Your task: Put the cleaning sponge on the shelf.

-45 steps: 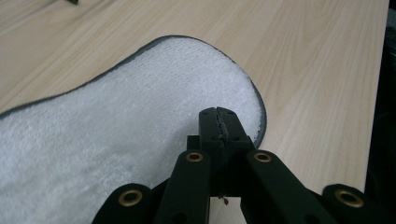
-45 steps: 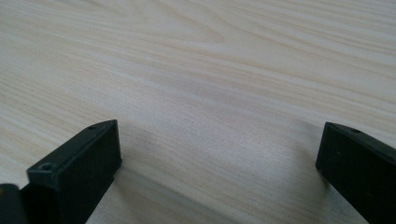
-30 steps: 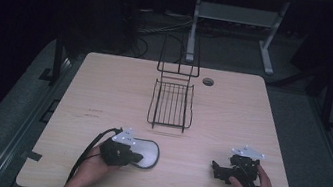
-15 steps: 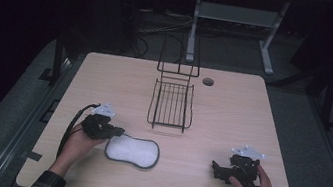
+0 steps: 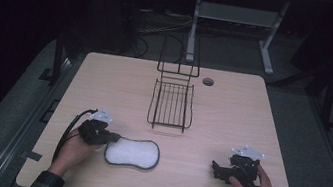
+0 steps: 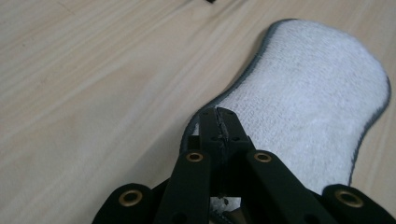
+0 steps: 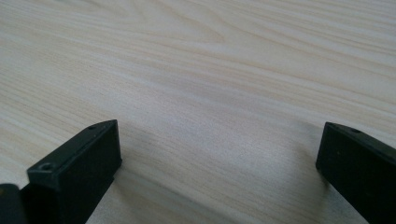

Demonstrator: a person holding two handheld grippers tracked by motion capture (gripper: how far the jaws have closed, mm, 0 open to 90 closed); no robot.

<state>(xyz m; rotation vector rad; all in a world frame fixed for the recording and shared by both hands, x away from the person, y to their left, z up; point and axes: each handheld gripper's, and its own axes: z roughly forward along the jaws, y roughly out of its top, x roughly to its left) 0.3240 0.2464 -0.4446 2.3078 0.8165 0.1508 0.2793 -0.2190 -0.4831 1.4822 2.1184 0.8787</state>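
Left tool shifted left, wire rack holding nothing

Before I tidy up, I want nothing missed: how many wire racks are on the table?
1. The black wire rack stands at the table's far middle, beyond the white sponge pad. Nothing on the table could hide another.

A dim lab: lone wooden table, floor cables, metal stand behind.

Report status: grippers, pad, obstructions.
Left gripper shut, fingers at white pad edge. Right gripper open over bare table. Wire rack apart, nothing blocking.
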